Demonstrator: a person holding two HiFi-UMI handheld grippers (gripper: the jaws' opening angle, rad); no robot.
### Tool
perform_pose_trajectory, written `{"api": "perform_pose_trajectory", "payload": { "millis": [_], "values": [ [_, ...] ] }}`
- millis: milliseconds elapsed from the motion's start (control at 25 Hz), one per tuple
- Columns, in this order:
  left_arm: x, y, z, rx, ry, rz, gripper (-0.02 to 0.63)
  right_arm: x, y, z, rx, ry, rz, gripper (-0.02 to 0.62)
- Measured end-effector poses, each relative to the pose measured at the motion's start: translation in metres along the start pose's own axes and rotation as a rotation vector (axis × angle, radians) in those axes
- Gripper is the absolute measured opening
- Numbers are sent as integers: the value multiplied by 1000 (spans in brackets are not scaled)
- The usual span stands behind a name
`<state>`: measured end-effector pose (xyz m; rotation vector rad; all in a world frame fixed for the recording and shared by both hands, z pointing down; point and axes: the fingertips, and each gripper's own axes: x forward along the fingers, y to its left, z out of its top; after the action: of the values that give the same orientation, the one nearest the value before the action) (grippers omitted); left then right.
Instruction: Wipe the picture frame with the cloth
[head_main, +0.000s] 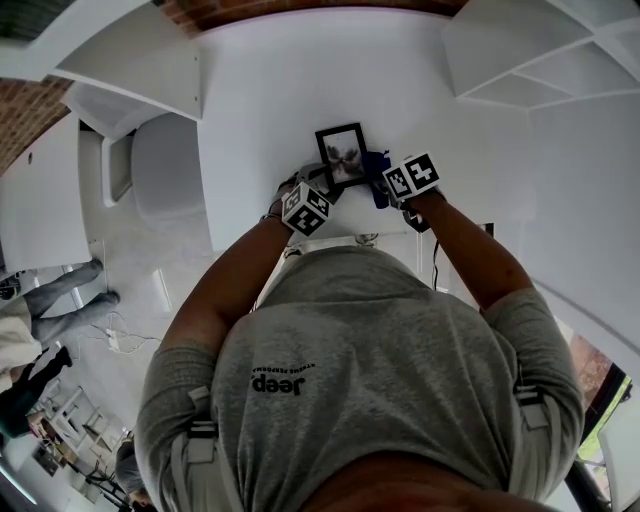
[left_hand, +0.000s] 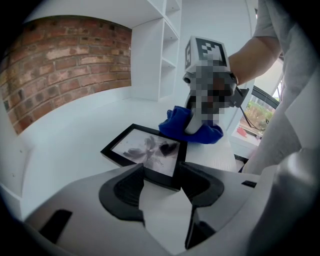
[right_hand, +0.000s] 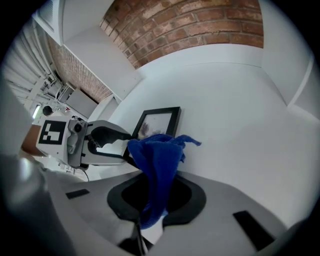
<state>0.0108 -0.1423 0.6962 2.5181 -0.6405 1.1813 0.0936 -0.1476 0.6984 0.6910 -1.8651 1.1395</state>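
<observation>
On the white table (head_main: 260, 90): picture frame (head_main: 341, 153), black-edged, with a pale print of dark blotches under the glass; it sits near the table's front edge, between the two grippers.
Frame, closer views: its near edge sits in the left gripper's jaws (left_hand: 147, 152); from the right gripper view it shows past the cloth, leaning to one side (right_hand: 159, 121). Whether it lies fully flat cannot be told.
Left gripper (left_hand: 161, 175): jaws pressed against the frame's near edge, one pad on each side of it; marker cube facing up in the head view (head_main: 322, 185).
Right gripper (right_hand: 152, 197): jaws pinched on a bunched blue cloth (right_hand: 157, 160), which stands out ahead of them.
Cloth, position: at the frame's right side (head_main: 377, 165), over its far right corner in the left gripper view (left_hand: 190, 127); contact with the glass cannot be confirmed.
Surroundings: brick wall (left_hand: 60, 65) behind the table; white shelving (left_hand: 165, 45) in the corner.
</observation>
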Motion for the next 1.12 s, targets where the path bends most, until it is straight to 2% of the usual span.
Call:
{"api": "perform_pose_trajectory", "payload": {
  "millis": [240, 840, 1000, 1120],
  "values": [
    [0, 0, 0, -1, 4, 3, 232, -1, 7, -23, 3, 32, 12, 55],
    [1, 0, 0, 1, 4, 4, 232, -3, 7, -21, 13, 27, 16, 55],
    [1, -1, 1, 1, 0, 3, 232, -13, 14, 20, 22, -76, 54, 55],
    [1, -1, 1, 0, -1, 5, 232, -10, 9, 67, 5, -139, 33, 55]
  ]
}}
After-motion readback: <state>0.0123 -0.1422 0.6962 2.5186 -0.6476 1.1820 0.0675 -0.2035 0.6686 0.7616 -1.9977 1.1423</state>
